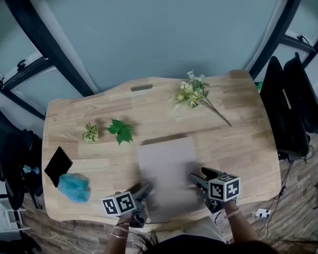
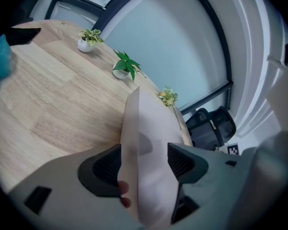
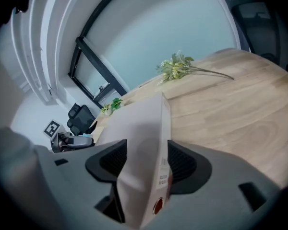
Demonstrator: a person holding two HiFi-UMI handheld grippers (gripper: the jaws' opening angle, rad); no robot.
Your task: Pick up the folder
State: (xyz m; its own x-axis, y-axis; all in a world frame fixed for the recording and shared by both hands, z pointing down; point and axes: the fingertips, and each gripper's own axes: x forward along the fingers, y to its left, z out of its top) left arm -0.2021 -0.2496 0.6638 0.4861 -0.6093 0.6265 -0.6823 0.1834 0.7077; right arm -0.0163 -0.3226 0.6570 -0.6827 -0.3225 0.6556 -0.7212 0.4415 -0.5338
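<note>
A pale grey folder lies on the wooden table near its front edge. My left gripper is at the folder's near left corner and my right gripper at its near right corner. In the left gripper view the folder slants through the gap of the left gripper, whose jaws stand wide and do not pinch it. In the right gripper view the folder passes loosely between the spread jaws of the right gripper, and its spine bears a label and a red dot.
A sprig of flowers lies at the back right. A green leafy plant and a small variegated plant stand left of centre. A black flat object and a blue fluffy lump sit at the front left. Black chairs stand right of the table.
</note>
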